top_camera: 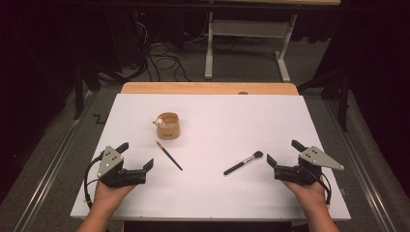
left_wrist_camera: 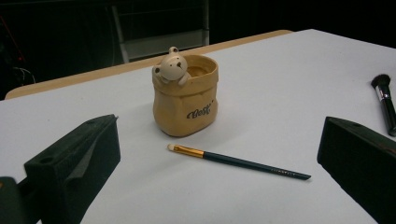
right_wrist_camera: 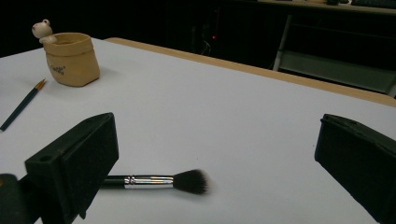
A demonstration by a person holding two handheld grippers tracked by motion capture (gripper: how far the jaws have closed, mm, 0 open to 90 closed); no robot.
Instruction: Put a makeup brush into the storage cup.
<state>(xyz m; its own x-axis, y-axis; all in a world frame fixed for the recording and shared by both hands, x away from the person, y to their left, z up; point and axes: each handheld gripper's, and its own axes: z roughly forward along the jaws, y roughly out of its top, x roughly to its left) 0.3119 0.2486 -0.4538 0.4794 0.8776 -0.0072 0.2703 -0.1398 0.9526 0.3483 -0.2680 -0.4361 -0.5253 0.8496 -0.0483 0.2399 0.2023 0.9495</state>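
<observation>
Resting near the front corners of the white table (top_camera: pixel 212 193), both grippers sit with their jaws spread wide and nothing between them. The left gripper (top_camera: pixel 137 155) lies at the table's left front, held in the person's left hand (top_camera: pixel 110 191); its two black jaws stand well apart and touch no object. Just beside it, toward the table's middle, lies a thin eyeshadow brush (top_camera: pixel 169 155) with a dark handle, a gold ferrule and a small pale tip. In the left gripper view that thin brush (left_wrist_camera: pixel 238 161) lies flat on the table between the two jaws' lines of sight but farther out, clear of both.

The right gripper (top_camera: pixel 284 152) is at the right front, held in the right hand (top_camera: pixel 309 193), jaws likewise wide open and empty. A powder brush (top_camera: pixel 243 163) with a black handle, a silver ferrule and a dark fluffy head lies just beside it, its head pointing away from the person. In the right gripper view the powder brush (right_wrist_camera: pixel 159 181) lies flat, its handle end hidden behind the left-hand jaw; whether it touches that jaw cannot be told.

A tan ceramic pot (top_camera: pixel 168 125) shaped like a sack, with a small bear figure (left_wrist_camera: pixel 171 67) on its rim, stands upright beyond the thin brush, near it but apart.
</observation>
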